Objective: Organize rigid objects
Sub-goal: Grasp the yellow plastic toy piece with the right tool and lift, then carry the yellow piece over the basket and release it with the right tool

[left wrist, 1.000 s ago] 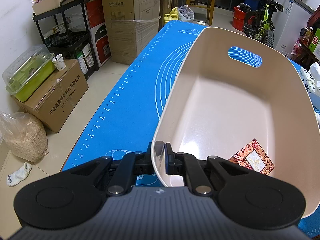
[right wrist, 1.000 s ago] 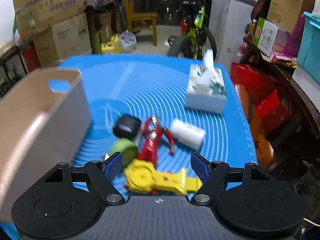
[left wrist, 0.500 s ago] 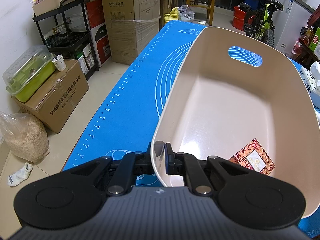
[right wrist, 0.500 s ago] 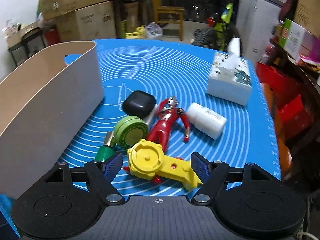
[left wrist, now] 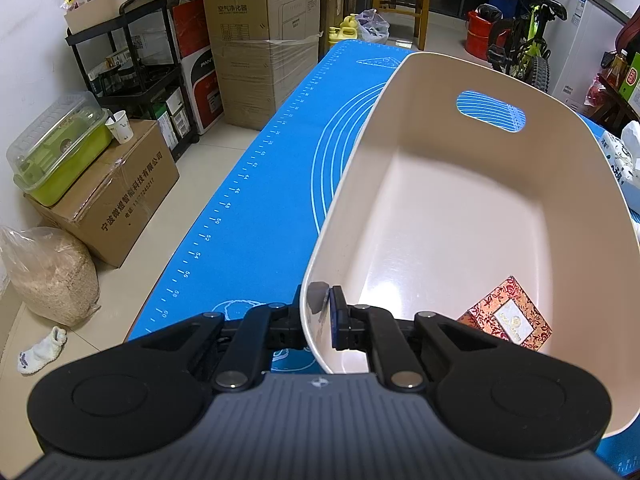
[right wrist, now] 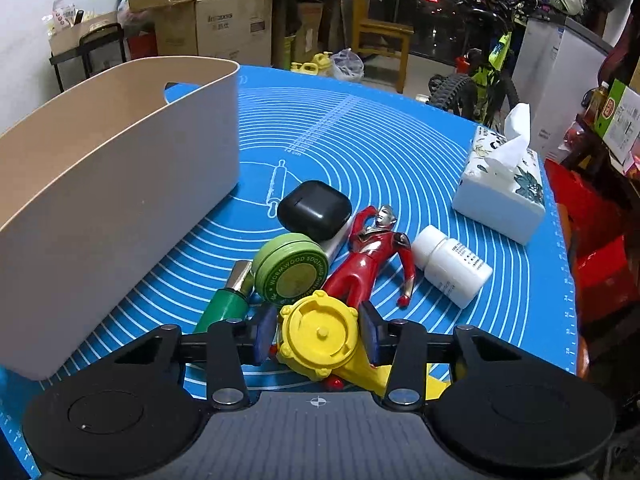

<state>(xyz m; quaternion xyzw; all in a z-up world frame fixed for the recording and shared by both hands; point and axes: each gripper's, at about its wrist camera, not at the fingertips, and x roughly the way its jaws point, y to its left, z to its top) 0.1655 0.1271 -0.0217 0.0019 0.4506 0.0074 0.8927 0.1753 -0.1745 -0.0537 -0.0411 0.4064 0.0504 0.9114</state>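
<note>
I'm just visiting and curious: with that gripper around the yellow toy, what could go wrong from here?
1. The right gripper is closing on the yellow toy by its round, knobbed head; it might slip or twist out.
2. The green tin and red figure lean against the toy, so lifting could drag or topple them.
3. The left gripper pinches only the bin rim; a hard drop could jolt it.

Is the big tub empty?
No, a small patterned box lies inside the tub, near its corner.
</note>
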